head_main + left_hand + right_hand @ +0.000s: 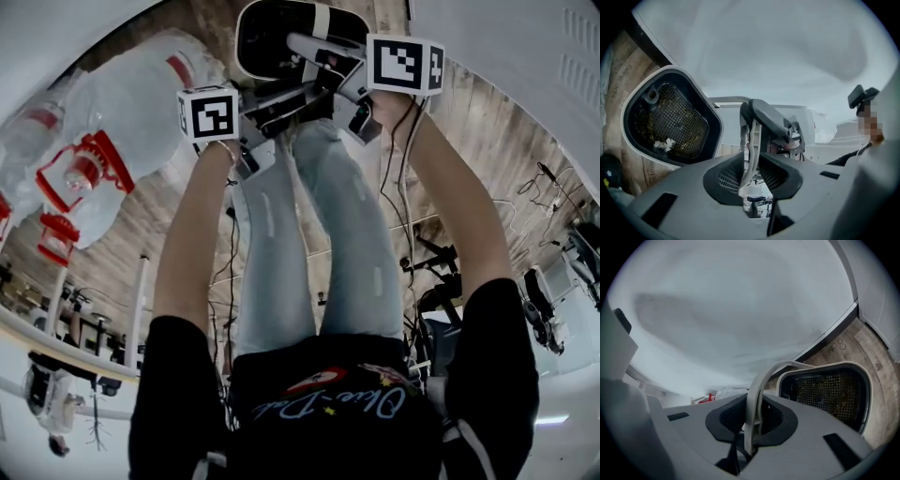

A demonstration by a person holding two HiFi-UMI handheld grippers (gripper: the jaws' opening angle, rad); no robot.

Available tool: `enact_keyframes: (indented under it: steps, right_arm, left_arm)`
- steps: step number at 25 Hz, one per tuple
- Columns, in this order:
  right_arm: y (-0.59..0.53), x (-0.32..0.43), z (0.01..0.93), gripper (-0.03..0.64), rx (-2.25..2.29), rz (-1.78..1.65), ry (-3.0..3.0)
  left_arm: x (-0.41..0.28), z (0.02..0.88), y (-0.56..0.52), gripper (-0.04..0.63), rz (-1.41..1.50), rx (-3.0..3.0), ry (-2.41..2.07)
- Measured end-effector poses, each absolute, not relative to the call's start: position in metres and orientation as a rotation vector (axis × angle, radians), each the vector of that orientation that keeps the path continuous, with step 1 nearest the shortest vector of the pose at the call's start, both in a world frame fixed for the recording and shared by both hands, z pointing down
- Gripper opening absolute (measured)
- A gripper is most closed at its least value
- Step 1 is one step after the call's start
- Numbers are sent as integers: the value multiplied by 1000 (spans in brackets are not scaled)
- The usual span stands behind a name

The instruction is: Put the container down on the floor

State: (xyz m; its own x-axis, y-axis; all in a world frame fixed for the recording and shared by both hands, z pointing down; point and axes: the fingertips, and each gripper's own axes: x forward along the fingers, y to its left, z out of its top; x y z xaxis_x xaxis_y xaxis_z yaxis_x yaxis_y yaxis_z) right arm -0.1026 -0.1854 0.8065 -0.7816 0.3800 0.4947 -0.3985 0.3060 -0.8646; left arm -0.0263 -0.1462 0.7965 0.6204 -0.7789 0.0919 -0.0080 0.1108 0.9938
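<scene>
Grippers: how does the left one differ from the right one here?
The left gripper sees the container on its left; the right gripper sees it on its right. In the head view the left gripper's marker cube shows lower than the right gripper's. Both are shut on the container's white handle.

One container [670, 119], one left gripper [751, 161], one right gripper [752, 425], one clear plastic bag [122, 131]
</scene>
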Motion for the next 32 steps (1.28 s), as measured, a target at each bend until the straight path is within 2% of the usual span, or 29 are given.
enact_keyframes:
  steps: [32]
  right_arm:
    - [-188,-104,875,40,65,1416,-1929]
  left_arm:
    - [-27,864,-153,87,-628,1237,-847]
